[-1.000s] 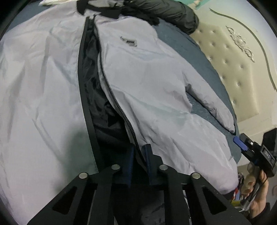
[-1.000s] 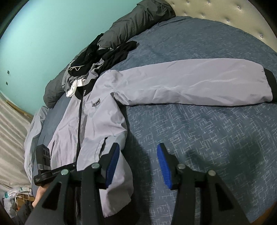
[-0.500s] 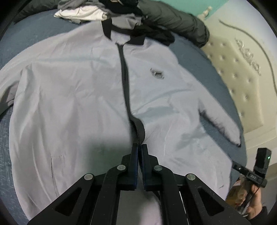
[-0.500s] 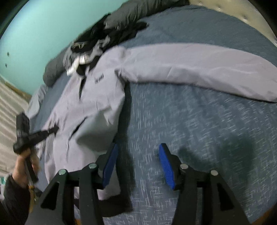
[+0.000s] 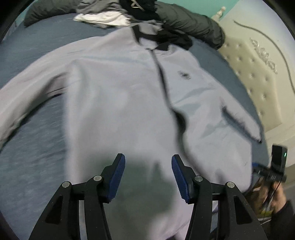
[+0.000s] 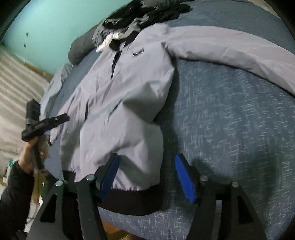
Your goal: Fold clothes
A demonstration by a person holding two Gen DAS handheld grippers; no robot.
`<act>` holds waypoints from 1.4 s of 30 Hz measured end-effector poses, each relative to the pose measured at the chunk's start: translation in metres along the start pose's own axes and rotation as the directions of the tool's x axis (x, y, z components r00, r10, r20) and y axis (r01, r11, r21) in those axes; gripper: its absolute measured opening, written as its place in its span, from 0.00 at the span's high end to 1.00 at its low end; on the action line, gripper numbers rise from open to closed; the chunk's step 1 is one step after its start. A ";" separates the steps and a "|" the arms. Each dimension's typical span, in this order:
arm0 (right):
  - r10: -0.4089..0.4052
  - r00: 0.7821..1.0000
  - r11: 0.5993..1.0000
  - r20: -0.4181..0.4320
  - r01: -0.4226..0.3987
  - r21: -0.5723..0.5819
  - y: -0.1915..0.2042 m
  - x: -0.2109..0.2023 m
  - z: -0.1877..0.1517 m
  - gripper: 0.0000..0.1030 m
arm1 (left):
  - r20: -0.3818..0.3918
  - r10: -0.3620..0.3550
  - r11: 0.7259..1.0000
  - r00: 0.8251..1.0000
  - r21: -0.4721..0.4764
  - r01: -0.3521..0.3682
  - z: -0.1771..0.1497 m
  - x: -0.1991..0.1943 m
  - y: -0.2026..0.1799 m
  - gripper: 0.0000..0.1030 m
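I see the grey jacket flat on the bed, front up, zip mostly closed, black collar and black hem band, chest logo, sleeves spread out to both sides. Left tongs opening, nothing between the pads, hovering over the jacket's lower front. Right tongs opening too, straddling the hem corner without pinching it. Clothes pile touches the collar. Bare bed beside the jacket's hem corner; bed edge just below the hem.
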State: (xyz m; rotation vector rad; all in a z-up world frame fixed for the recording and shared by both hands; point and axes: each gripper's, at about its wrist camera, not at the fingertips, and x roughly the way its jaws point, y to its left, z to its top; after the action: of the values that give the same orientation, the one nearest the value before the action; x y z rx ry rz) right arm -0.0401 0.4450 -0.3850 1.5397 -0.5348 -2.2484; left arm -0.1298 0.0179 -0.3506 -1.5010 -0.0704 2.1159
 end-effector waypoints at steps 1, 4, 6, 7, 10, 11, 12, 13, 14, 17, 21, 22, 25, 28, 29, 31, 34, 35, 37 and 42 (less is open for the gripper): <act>0.005 1.000 1.000 -0.006 -0.005 -0.003 0.001 0.004 -0.002 0.38 | -0.010 0.022 1.000 1.000 0.004 -0.022 -0.008 -0.007 0.010 0.45; 0.008 1.000 1.000 -0.023 -0.008 0.009 0.000 0.014 -0.003 0.38 | -0.071 0.071 0.997 0.995 -0.025 -0.073 -0.037 -0.021 0.042 0.44; -0.001 0.999 1.000 -0.034 0.001 0.011 0.001 0.019 -0.002 0.40 | -0.101 0.084 0.995 0.991 -0.049 -0.090 -0.053 -0.025 0.059 0.44; 0.003 0.999 1.000 -0.043 -0.003 0.008 0.002 0.022 -0.002 0.45 | -0.113 0.089 0.994 0.990 -0.059 -0.096 -0.060 -0.026 0.068 0.43; -0.018 0.998 1.000 -0.053 0.018 -0.012 0.006 0.025 -0.003 0.71 | -0.137 0.066 0.993 0.988 -0.083 -0.078 -0.079 -0.027 0.076 0.43; -0.031 0.998 0.999 -0.054 0.030 -0.018 0.008 0.026 -0.004 0.79 | -0.140 0.047 0.994 0.989 -0.092 -0.061 -0.083 -0.026 0.076 0.43; -0.032 0.998 0.999 -0.051 0.031 -0.010 0.008 0.025 -0.005 0.84 | -0.149 0.017 0.994 0.989 -0.100 -0.032 -0.087 -0.022 0.075 0.43; -0.033 0.998 0.999 -0.044 0.033 0.000 0.007 0.023 -0.005 0.86 | -0.157 -0.012 0.994 0.987 -0.108 -0.005 -0.091 -0.019 0.073 0.43; -0.035 0.999 0.999 -0.037 0.035 0.011 0.007 0.021 -0.006 0.89 | -0.164 -0.026 0.994 0.986 -0.104 0.009 -0.094 -0.017 0.071 0.43; -0.032 0.999 0.999 -0.022 0.032 0.042 0.008 0.010 -0.007 0.91 | -0.179 -0.037 0.998 0.983 -0.050 0.028 -0.100 -0.011 0.056 0.93; -0.012 1.000 0.993 -0.021 0.015 0.113 0.011 -0.011 -0.005 0.93 | -0.149 -0.036 0.999 0.988 -0.007 0.035 -0.097 -0.025 0.044 0.97; -0.007 1.000 0.991 -0.021 0.010 0.132 0.012 -0.017 -0.004 0.93 | -0.139 -0.038 0.999 0.989 0.000 0.039 -0.095 -0.031 0.042 0.97; 0.017 1.000 0.983 -0.024 -0.013 0.184 0.014 -0.034 -0.005 0.93 | -0.108 -0.052 0.998 0.993 0.013 0.053 -0.090 -0.053 0.037 0.97; 0.008 0.999 0.979 -0.040 0.001 0.206 0.014 -0.046 -0.009 0.93 | -0.105 -0.063 0.998 0.992 0.004 0.063 -0.090 -0.064 0.039 0.97; -0.022 0.998 0.980 -0.053 0.032 0.194 0.014 -0.047 -0.010 0.93 | -0.121 -0.064 0.998 0.991 0.000 0.064 -0.092 -0.062 0.040 0.97; -0.090 0.991 0.977 -0.101 0.108 0.184 0.009 -0.034 -0.018 0.93 | -0.144 -0.064 0.998 0.988 -0.008 0.063 -0.096 -0.058 0.044 0.97; -0.169 0.975 0.968 -0.145 0.192 0.164 0.001 -0.011 -0.026 0.93 | -0.163 -0.059 0.998 0.985 -0.031 0.055 -0.104 -0.047 0.052 0.97; -0.196 0.968 0.963 -0.159 0.221 0.154 -0.001 -0.004 -0.029 0.93 | -0.166 -0.058 0.998 0.984 -0.039 0.052 -0.106 -0.044 0.055 0.97; -0.243 0.954 0.954 -0.177 0.268 0.136 -0.005 0.009 -0.032 0.92 | -0.171 -0.045 0.998 0.984 -0.041 0.039 -0.109 -0.040 0.059 0.97; -0.366 0.916 0.923 -0.162 0.380 0.062 0.009 0.006 -0.021 0.84 | -0.167 -0.040 0.998 0.985 -0.046 0.033 -0.111 -0.039 0.065 0.96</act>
State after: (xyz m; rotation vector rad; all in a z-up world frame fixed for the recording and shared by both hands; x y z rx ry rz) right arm -0.0217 0.4324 -0.3922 1.9814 -0.3258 -2.3796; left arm -0.0474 -0.0839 -0.3812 -1.6845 -0.0818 1.9624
